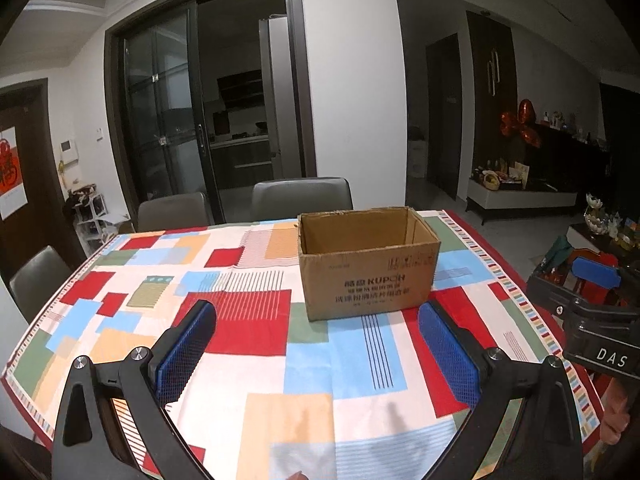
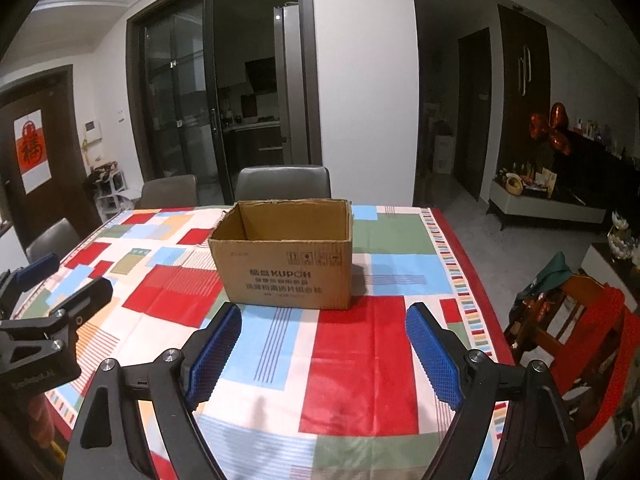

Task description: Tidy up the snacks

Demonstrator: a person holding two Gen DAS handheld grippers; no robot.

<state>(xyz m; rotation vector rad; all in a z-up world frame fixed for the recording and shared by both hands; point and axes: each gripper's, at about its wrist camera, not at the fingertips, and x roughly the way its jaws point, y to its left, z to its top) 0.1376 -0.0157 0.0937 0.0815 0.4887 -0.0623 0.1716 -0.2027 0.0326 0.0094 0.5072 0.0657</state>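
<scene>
Cardboard box [image 1: 366, 268] marked "KUPOH" — left gripper [image 1: 316, 316], right gripper [image 2: 322, 318] spread wide, empty.

The near half of the cloth-covered surface [image 2: 344, 344] is left bare for passage, blocked ahead only by an open-topped cardboard box [image 2: 286, 268], with chairs [image 2: 282, 184] ranged behind.

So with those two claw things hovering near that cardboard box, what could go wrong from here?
1. The box is open, looks empty and so probably light; a bump from either open gripper, left or right, could slide or tip it.
2. The tablecloth could bunch or drag if a finger catches it.
3. The grippers are close side by side and might knock each other.
</scene>
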